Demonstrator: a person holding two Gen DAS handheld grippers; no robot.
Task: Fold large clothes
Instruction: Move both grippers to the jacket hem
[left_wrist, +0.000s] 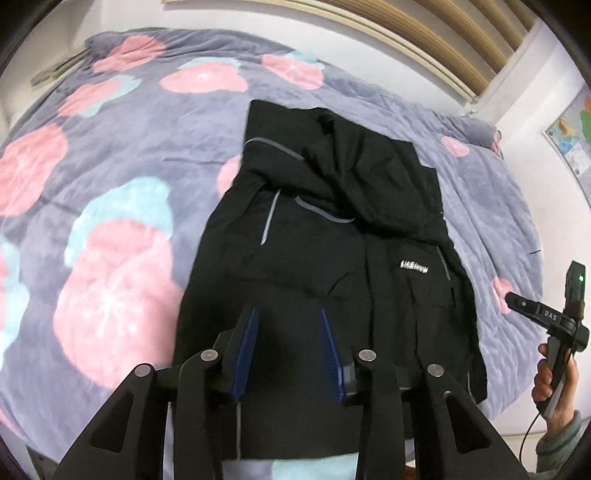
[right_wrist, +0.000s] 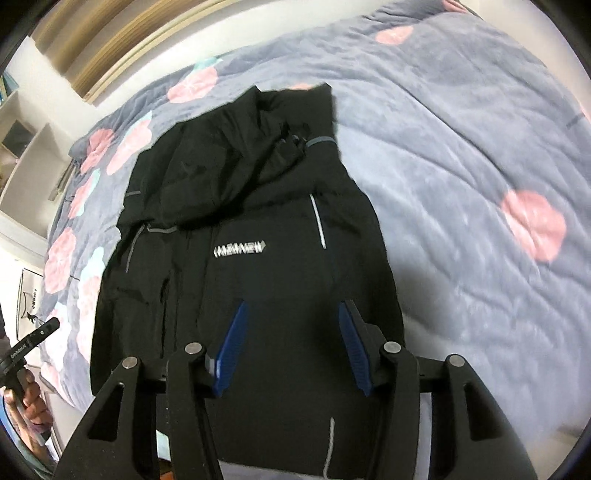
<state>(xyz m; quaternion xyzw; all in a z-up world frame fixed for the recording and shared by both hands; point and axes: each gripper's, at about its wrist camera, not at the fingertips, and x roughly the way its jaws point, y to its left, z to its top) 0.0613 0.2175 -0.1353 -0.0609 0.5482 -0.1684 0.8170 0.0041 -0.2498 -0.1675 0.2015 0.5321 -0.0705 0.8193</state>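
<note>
A black hooded jacket (left_wrist: 314, 258) (right_wrist: 258, 277) with grey piping and a white chest logo (right_wrist: 240, 249) lies flat on the bed. Its hood is bunched at the far end and its hem is nearest me. My left gripper (left_wrist: 289, 312) hovers over the lower left part of the jacket, its blue pads (left_wrist: 245, 343) apart with nothing pinched between them. Over the lower middle, my right gripper (right_wrist: 293, 304) also stands open, wider, with only the jacket's surface showing through the gap. A hand (left_wrist: 554, 380) holds the right gripper's handle at the jacket's right edge.
A grey-purple blanket (left_wrist: 110, 166) (right_wrist: 461, 184) with pink and teal fruit prints covers the whole bed around the jacket. A wooden slatted headboard (left_wrist: 424, 40) and a white wall lie beyond. A map poster (left_wrist: 572, 133) hangs on the right and white shelves (right_wrist: 22, 147) stand to the left.
</note>
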